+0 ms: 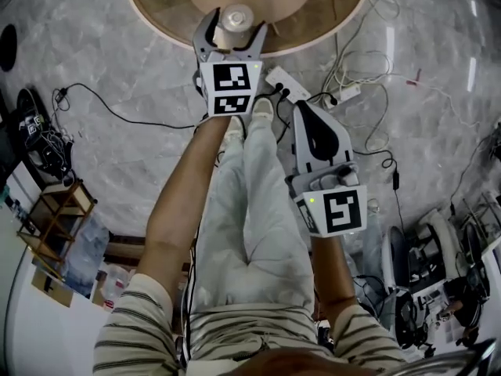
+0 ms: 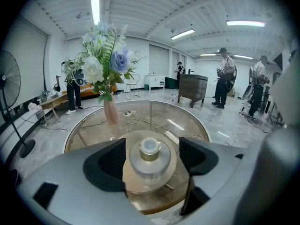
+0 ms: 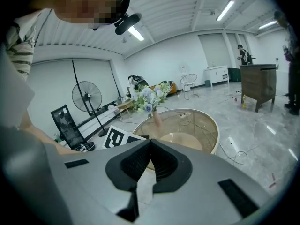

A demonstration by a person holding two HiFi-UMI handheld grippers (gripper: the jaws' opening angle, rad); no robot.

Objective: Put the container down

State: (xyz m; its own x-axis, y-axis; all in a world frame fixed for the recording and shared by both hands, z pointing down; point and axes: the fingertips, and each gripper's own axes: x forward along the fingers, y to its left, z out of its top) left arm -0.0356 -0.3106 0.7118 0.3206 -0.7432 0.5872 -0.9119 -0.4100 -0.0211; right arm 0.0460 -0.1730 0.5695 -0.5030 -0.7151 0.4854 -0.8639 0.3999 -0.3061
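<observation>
At the near edge of the round glass table (image 2: 178, 121), approx. where the person stands, the container (image 2: 150, 161) sits upright on the glass, right over the tan disc of the table's base. It's a small clear jar w/ a gold collar and a pale stopper on top. The left gripper (image 1: 235, 23) has its jaws spread wide on either side of it. There's a visible gap on the right pad's side, and the left pad is v. close, but I don't see it pressing. So the jar looks set down already and not gripped, i.e. the task looks all but done. The right gripper (image 3: 150, 146) hangs back over the person's legs, well apart from the table, jaws closed together w/ nothing in them. The jar looks like glass or hard clear plastic: stiff, smooth, prob. a bit slippery and breakable, and not heavy for its size. If it needs taking again, I'd grip the broad round body below the collar, pads square on opposite sides. I wouldn't use the stopper, which may just lift out. A pink vase of flowers (image 2: 111, 111) stands at the far side, well clear of the jar.
</observation>
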